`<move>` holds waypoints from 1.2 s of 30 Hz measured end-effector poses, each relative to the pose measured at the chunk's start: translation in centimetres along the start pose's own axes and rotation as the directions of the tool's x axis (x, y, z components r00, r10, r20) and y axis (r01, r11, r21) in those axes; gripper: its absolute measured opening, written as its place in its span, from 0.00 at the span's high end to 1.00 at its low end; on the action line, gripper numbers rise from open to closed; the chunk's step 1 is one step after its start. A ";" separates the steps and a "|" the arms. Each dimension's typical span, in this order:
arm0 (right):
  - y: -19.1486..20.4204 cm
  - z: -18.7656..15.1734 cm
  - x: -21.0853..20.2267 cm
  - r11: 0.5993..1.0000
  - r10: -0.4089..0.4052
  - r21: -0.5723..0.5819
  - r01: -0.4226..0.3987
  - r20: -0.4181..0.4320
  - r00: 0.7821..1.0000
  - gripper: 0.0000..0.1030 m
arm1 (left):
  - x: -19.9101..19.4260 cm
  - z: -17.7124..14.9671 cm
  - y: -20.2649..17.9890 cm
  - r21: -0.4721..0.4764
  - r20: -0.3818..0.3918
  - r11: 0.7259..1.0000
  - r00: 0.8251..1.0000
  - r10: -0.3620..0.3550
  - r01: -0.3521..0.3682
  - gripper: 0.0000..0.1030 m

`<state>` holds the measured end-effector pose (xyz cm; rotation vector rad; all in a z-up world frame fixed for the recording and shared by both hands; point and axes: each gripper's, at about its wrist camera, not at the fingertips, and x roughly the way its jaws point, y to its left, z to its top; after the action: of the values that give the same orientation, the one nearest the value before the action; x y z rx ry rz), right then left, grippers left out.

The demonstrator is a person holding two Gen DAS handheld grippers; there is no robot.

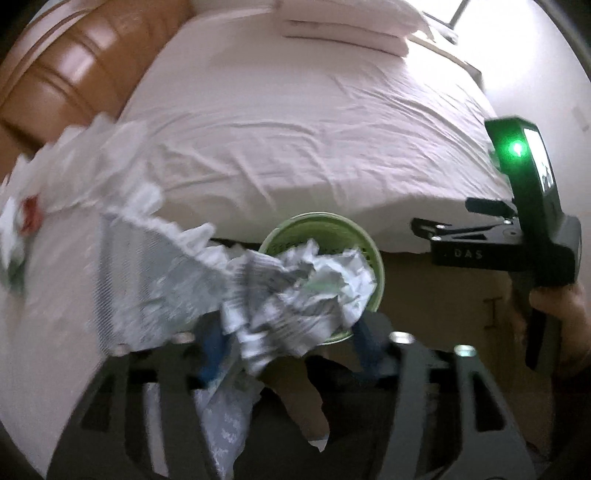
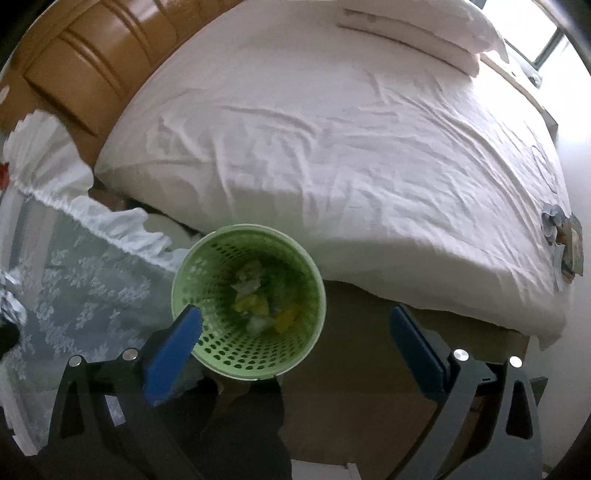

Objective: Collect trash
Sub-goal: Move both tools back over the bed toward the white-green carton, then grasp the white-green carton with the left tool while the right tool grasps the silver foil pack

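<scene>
Hovering left gripper [image 1: 288, 343], jaws parted, crumpled printed paper wad [image 1: 295, 291] loose between them, directly over my round green perforated plastic bin [image 1: 373, 258]; right gripper [image 2: 295, 343] wide open, empty

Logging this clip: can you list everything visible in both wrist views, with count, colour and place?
Waste basket: one, green, perforated, on the floor beside the bed.
Scraps in basket: several, white and yellow, at its bottom.
Crumpled paper: one wad, white with grey print, above the basket rim, between the left claw's fingers.
Bed: one, white wrinkled sheet.
Pillows: a white stack at the far end of the bed.
Headboard: one, brown, padded.
Lace cloth: one, white floral with ruffled edge, left of the basket.
Flat items: a few, greyish, on the bed's right edge; too small to identify.
Left claw: blue pads, apart.
Right claw: blue pads, wide open, empty.
Hand: one, gripping the right claw's handle.
</scene>
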<state>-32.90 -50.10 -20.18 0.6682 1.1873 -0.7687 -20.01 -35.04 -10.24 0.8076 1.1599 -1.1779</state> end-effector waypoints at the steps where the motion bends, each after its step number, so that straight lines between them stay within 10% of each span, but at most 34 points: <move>1: -0.5 0.1 0.0 1.000 0.002 0.007 -0.002 0.003 1.000 0.03 | 0.1 0.3 -0.6 0.010 0.008 1.000 1.000 0.017 -0.017 0.19; 15: 0.1 0.7 -0.4 0.998 0.068 0.008 -0.068 0.013 0.998 0.03 | -3.0 -0.6 3.5 -0.132 0.102 0.980 0.982 0.159 -0.145 0.08; 30: 14.4 2.6 -6.4 0.952 0.198 -0.258 -0.165 0.104 0.975 0.03 | -7.6 -4.2 20.4 -0.311 0.158 0.854 0.863 0.479 -0.417 0.08; 36: 19.4 3.3 -7.1 0.931 0.231 -0.312 -0.190 0.101 0.968 0.03 | -5.2 -2.2 24.1 -0.198 0.166 0.872 0.861 0.480 -0.448 0.08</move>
<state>-16.66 -40.28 -11.41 0.4727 1.0592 -0.4327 2.89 -25.90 -7.89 0.7694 0.8049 -0.7382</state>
